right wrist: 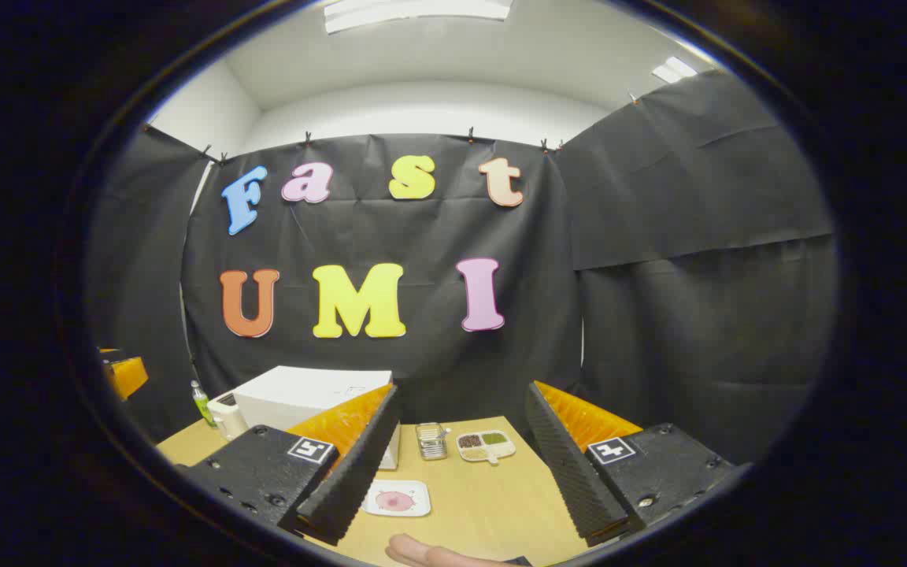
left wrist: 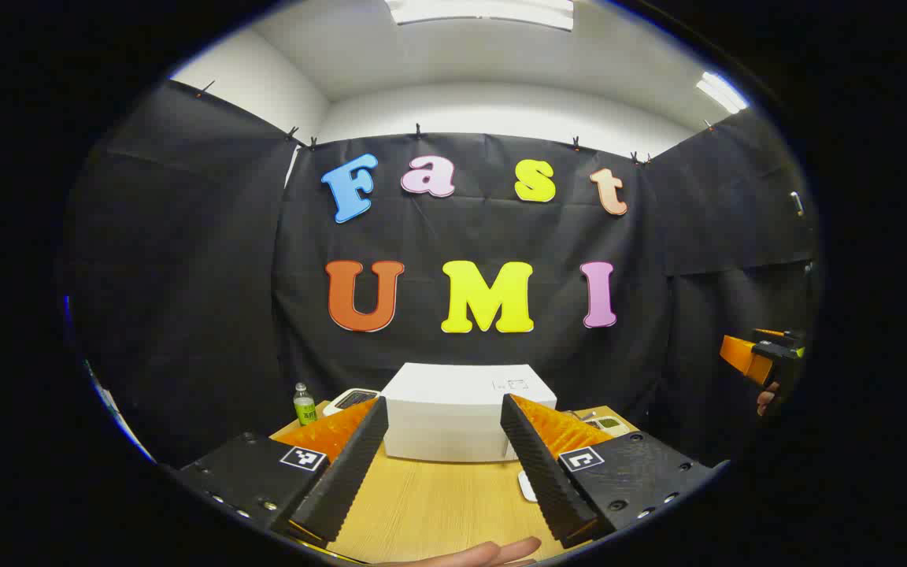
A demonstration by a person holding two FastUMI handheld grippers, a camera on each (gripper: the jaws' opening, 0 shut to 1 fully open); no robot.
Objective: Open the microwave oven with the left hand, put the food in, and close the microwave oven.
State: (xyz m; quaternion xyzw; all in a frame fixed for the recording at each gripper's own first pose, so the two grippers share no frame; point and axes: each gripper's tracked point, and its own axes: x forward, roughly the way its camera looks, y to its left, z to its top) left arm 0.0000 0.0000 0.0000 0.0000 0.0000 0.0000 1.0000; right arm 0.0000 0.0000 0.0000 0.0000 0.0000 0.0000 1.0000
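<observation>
White microwave — plain, closed. Light wood-grain table. Green-labelled clear bottle. White square plate — pink food at centre. Cream divided dish, dark and green fillings. Black cloth walls.

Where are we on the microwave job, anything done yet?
Nothing done yet. The white microwave sits shut on the table. Both the left gripper and the right gripper are open and empty, short of it. The food plate waits on the table. Opening, loading and closing all remain.
</observation>
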